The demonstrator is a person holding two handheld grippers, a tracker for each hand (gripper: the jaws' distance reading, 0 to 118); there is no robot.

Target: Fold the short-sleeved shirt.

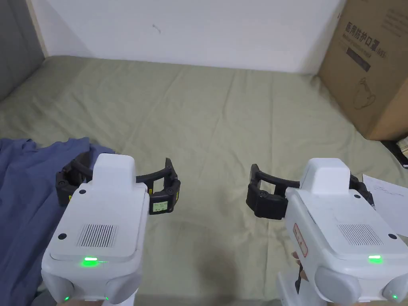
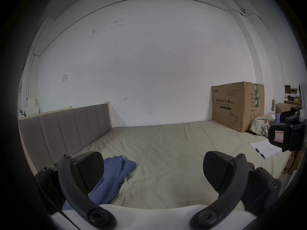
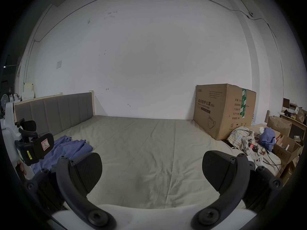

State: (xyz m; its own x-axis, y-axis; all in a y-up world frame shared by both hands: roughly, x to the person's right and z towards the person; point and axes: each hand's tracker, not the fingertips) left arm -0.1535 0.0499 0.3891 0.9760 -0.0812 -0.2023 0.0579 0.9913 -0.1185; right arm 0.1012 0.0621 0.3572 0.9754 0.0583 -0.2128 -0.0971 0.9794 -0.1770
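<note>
While the blue short-sleeved shirt lies crumpled and unfolded at about nine o'clock on the bed, both tools hang in the air above the sheet with nothing in them. The shirt is bunched in loose folds near the left edge of the pale green bedsheet, close to the grey padded headboard. The left gripper hovers just beside the garment, its near jaw over the cloth's edge as seen from the head view, and its jaws stand wide apart, gripping nothing; in the left gripper view its own black pads frame the shirt at roughly seven o'clock without touching it. The right gripper is held level with it at about four o'clock, well apart from the shirt, over bare sheet, and its jaws are likewise spread wide and empty. From the right gripper view the shirt sits off at nine o'clock, past the left gripper. At two o'clock a big cardboard box stands on the bed against the white wall. A sheet of paper with a pen lies at three o'clock, near the bed's right edge, and a heap of checked cloth sits beyond the box.
</note>
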